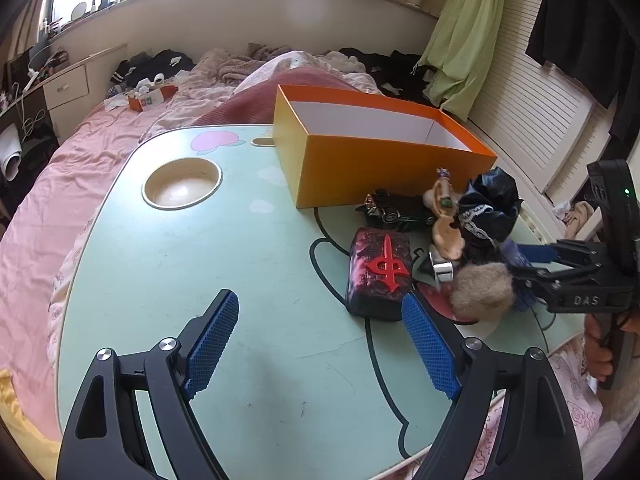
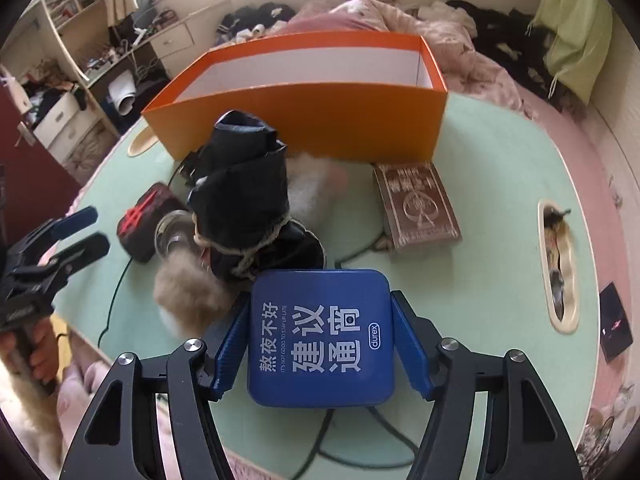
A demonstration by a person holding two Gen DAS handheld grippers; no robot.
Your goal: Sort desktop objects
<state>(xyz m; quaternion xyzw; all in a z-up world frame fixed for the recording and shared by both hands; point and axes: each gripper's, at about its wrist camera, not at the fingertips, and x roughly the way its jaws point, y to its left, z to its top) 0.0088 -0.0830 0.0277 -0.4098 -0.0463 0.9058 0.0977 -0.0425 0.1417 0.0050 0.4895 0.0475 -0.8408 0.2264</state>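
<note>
My right gripper (image 2: 320,344) is clamped on a blue square tin (image 2: 320,338) with white Chinese lettering; both blue pads press its sides, and it hangs above the near edge of the pale green table (image 2: 488,264). My left gripper (image 1: 320,344) stands wide apart with nothing between its fingers, over a bare stretch of the same table.

I take the orange box (image 2: 312,120) as my landmark. It stands open at the far side of the table, its white inside showing, and I cannot see its floor from either view. Just in front of its near wall lies a heap: a dark blue-black cloth bundle (image 2: 244,184) tied with cord, a tuft of tan fur (image 2: 188,296) nearer to me, a pale fuzzy thing (image 2: 312,188) blurred against the box wall, and a shiny metal piece (image 2: 176,236) beside the bundle. From the left wrist view, a black toy car (image 1: 400,210) sits close to the box's front corner, with a small figure (image 1: 444,208) touching the bundle beside it. A dark red block with a raised red cross (image 1: 380,276) lies nearer to me than the car.

In front of the box's right end lies a brown card box with a spade emblem (image 2: 416,208), flat and just beside the wall. A round recess (image 1: 182,186) in the table sits left of the box.
</note>
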